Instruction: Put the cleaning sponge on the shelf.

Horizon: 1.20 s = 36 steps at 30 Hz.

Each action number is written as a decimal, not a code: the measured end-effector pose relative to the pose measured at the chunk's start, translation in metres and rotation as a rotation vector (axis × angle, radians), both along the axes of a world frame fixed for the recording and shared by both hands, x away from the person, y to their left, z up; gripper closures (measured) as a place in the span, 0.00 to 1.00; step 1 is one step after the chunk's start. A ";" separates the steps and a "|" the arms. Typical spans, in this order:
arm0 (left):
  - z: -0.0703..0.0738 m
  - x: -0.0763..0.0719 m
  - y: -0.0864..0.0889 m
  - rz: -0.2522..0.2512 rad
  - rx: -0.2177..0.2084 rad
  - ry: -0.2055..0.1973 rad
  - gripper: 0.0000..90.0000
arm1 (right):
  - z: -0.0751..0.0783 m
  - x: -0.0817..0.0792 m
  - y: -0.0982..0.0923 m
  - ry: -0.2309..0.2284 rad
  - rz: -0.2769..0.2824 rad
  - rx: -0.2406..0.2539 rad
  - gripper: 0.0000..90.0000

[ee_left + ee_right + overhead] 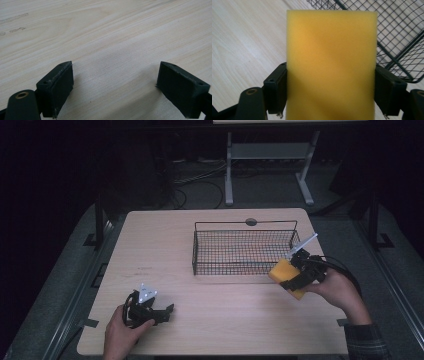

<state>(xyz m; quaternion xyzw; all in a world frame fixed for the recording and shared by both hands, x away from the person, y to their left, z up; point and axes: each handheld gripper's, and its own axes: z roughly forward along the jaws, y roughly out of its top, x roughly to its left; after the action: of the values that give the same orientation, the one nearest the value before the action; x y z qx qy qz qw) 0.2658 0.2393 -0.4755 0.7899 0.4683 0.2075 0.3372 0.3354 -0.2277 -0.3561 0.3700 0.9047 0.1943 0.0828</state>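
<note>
A yellow sponge (283, 271) is clamped between the jaws of my right gripper (292, 279), held above the table just in front of the near right corner of the black wire basket (245, 251). In the right gripper view the sponge (332, 62) stands tall between both pads (277, 90), with the basket (397, 37) behind it to the right. My left gripper (167, 312) rests low at the table's near left; its jaws stand wide apart over bare wood, with its fingers (57, 85) holding nothing.
The light wooden table (160, 250) has a round grommet (251, 222) at its far edge behind the basket. Beyond the table, a desk frame and cables stand on the dark floor.
</note>
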 end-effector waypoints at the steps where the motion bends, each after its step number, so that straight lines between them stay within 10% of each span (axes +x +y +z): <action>1: 0.000 0.000 0.000 0.000 -0.001 0.000 0.14 | 0.001 0.001 0.000 -0.003 -0.002 0.000 0.27; 36: 0.000 0.000 0.000 -0.002 0.001 0.002 0.14 | 0.029 0.068 -0.005 -0.058 -0.042 -0.034 0.27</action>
<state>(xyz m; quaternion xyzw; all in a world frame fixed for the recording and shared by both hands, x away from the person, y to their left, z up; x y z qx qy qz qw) 0.2657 0.2395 -0.4754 0.7908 0.4678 0.2067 0.3364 0.4031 -0.2325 -0.3271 0.3817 0.8971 0.1879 0.1192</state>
